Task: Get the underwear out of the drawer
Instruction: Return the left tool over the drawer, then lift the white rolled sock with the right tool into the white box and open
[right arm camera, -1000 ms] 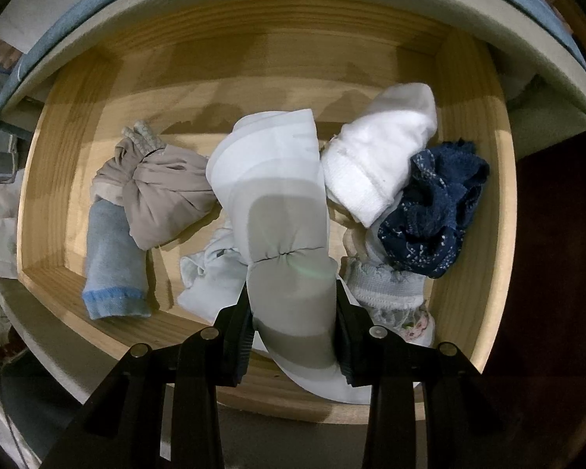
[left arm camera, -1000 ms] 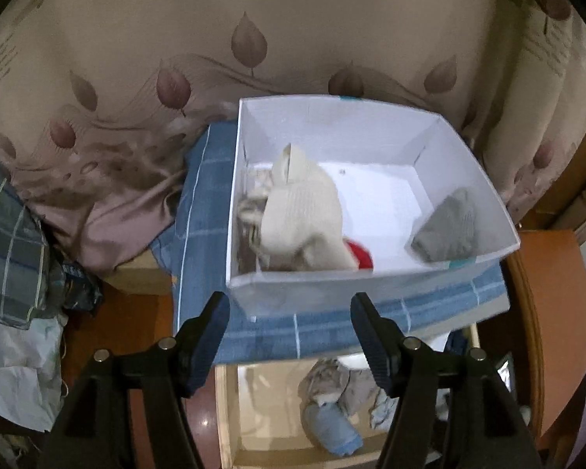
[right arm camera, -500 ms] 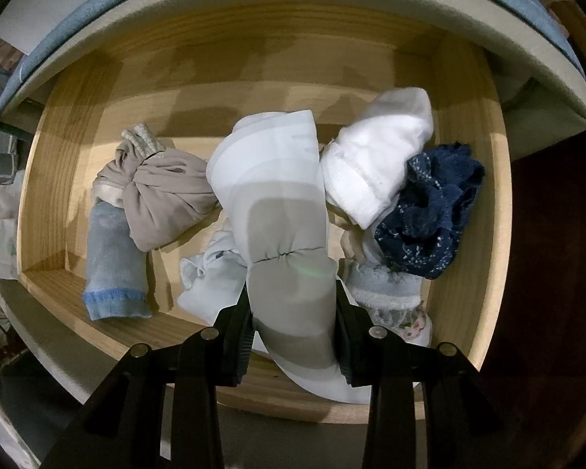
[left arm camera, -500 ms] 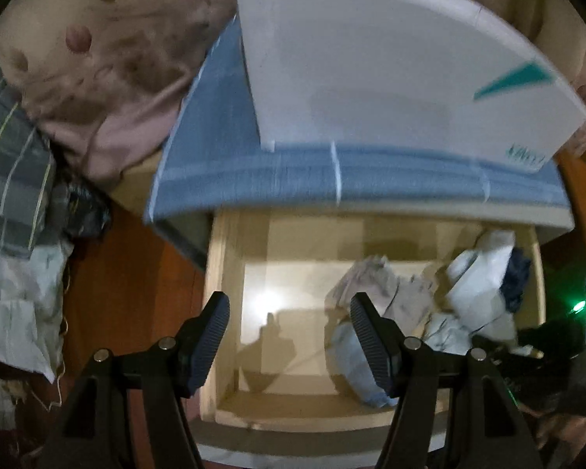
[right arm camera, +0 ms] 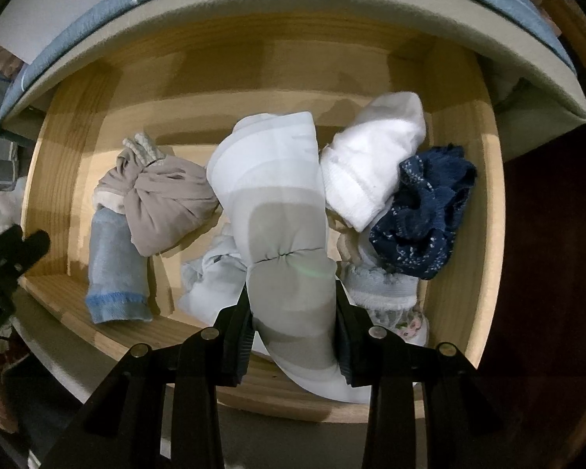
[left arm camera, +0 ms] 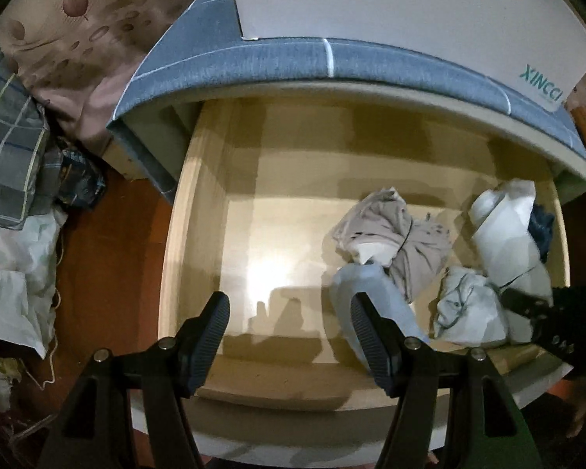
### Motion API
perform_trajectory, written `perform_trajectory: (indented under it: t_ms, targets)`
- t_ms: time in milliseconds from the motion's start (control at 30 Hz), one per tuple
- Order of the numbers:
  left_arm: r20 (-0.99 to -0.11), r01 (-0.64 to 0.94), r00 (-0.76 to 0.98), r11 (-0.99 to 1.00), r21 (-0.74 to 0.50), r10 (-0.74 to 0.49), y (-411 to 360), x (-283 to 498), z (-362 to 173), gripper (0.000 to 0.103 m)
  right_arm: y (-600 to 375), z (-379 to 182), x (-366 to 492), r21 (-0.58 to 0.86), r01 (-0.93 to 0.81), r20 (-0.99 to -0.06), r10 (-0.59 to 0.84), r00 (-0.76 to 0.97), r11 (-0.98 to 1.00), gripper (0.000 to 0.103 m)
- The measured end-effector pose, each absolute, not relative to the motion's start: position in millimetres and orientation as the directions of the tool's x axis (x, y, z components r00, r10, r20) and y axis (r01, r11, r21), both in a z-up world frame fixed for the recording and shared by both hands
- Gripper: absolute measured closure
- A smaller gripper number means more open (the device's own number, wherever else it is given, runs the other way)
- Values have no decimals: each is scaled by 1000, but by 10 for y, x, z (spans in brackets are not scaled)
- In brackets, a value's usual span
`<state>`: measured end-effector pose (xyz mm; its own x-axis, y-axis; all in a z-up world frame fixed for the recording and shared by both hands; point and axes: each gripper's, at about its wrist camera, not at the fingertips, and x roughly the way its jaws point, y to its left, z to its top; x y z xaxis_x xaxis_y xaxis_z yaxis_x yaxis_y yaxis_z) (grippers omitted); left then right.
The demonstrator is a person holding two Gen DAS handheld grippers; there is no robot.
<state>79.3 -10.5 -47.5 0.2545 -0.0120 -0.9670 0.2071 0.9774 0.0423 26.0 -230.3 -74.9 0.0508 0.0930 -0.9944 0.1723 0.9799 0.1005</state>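
Observation:
An open wooden drawer (left arm camera: pixel 199 203) (right arm camera: pixel 476 234) holds several rolled garments. My right gripper (right arm camera: pixel 293 308) points down into it, shut on a pale grey-and-white rolled underwear (right arm camera: pixel 281 203) that shows in the left wrist view (left arm camera: pixel 504 230) at the drawer's right. Beside that roll lie a beige bundle (right arm camera: pixel 168 199) (left arm camera: pixel 402 242), a light blue roll (right arm camera: pixel 115 273) (left arm camera: pixel 371 293), a white roll (right arm camera: pixel 375 160) and a navy lace piece (right arm camera: pixel 426 215). My left gripper (left arm camera: pixel 289 316) hangs open over the drawer's bare left floor, its right finger (left arm camera: pixel 367 336) just in front of the light blue roll. The right gripper (left arm camera: pixel 527 305) appears dark at the right edge.
A white cardboard box (left arm camera: pixel 390 4) rests on a blue-covered top (left arm camera: pixel 254 62) above the drawer. Left of the drawer lie a plaid cloth (left arm camera: pixel 4 140), a pink leaf-print fabric (left arm camera: pixel 78 31) and white bags (left arm camera: pixel 11 265) on the brown floor (left arm camera: pixel 109 273).
My left gripper has dropped from above the white box down to the open drawer, so the drawer's inside now fills its view. The right gripper has stayed still, gripping the same roll.

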Motion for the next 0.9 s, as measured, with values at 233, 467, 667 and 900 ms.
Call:
perform_trajectory:
  t_ms: [233, 467, 667, 900]
  targets:
    - [-948, 248, 317, 965, 86, 3, -200, 727, -428, 37, -2336, -668, 224, 99, 176, -993, 85, 84, 979, 70]
    - [-944, 261, 329, 964, 49, -41, -182, 722, -410, 37, -2375, -578, 213, 123, 177, -987, 101, 127, 976, 70]
    - [-938, 198, 339, 980, 2, -67, -48, 753, -379, 37, -2351, -413, 206, 154, 108, -974, 133, 182, 982, 71]
    - [-939, 177, 336, 984, -13, -73, -15, 770, -371, 37, -2185, -138, 172, 79, -17, -974, 81, 213, 997, 71]
